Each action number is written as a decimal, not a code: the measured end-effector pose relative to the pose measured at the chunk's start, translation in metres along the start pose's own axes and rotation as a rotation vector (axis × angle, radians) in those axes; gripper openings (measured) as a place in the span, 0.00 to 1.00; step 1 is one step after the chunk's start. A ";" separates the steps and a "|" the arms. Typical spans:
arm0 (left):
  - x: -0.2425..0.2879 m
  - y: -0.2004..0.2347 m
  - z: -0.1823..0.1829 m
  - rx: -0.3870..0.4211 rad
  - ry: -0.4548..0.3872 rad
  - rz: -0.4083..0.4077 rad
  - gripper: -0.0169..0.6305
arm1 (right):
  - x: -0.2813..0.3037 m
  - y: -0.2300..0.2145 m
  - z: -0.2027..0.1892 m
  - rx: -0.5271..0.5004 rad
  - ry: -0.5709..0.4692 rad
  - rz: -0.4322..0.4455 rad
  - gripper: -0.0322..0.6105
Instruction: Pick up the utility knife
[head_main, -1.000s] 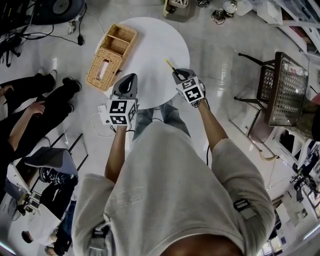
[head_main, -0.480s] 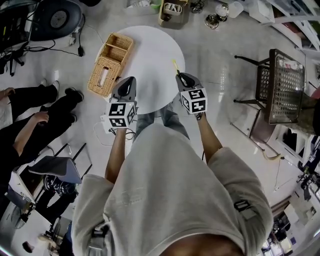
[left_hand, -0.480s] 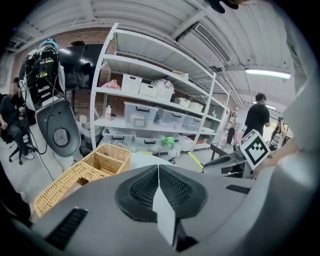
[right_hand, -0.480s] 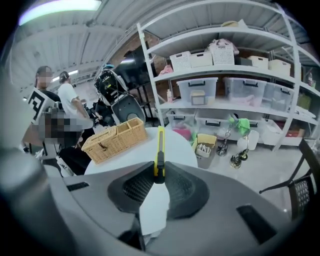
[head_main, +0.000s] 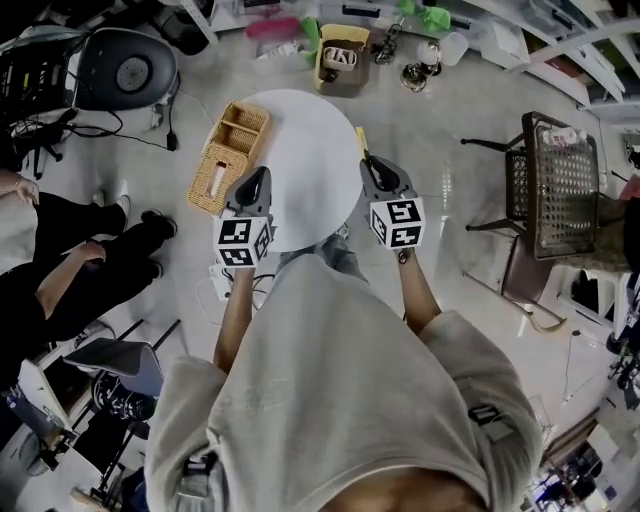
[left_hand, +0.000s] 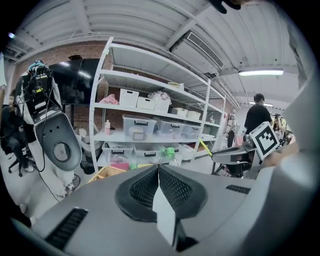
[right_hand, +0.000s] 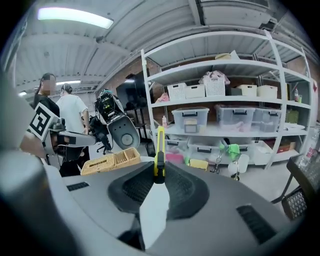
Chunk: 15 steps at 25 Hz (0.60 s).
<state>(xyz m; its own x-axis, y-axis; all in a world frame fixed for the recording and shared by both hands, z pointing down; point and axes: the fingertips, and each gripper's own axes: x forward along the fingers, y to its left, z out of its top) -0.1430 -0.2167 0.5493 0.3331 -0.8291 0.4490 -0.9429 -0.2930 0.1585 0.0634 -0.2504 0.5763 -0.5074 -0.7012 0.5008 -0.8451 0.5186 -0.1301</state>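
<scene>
My right claw (right_hand: 159, 172) is matt grey plastic with ribbed black rubber pads (right_hand: 134, 186), clamping a glossy yellow plastic utility knife (right_hand: 159, 147). At ten o'clock, a rough tan woven wicker basket (head_main: 228, 155) lies on the smooth matt round white table (head_main: 310, 190).

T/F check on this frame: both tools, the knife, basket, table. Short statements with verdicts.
1. The right tool is shut on the yellow utility knife. True.
2. The left tool grips the woven wicker basket. False: its jaws are together on nothing, and the woven wicker basket sits apart from it at the table's edge.
3. The yellow utility knife lies on the round white table. False: it is clamped in the right tool, off the tabletop.
4. The yellow utility knife sticks out past the right tool's jaw tips. True.
</scene>
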 end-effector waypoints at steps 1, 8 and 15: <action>0.001 0.001 0.007 0.008 -0.014 0.000 0.06 | -0.001 -0.002 0.009 -0.005 -0.018 -0.007 0.18; 0.004 0.004 0.057 0.061 -0.113 0.006 0.06 | -0.007 -0.013 0.060 -0.034 -0.138 -0.037 0.18; 0.001 0.009 0.099 0.097 -0.196 0.013 0.06 | -0.012 -0.012 0.099 -0.066 -0.219 -0.045 0.18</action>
<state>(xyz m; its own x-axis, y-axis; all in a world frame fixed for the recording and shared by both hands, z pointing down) -0.1507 -0.2674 0.4641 0.3233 -0.9071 0.2696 -0.9459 -0.3180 0.0641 0.0627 -0.2969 0.4869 -0.4997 -0.8101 0.3067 -0.8586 0.5100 -0.0518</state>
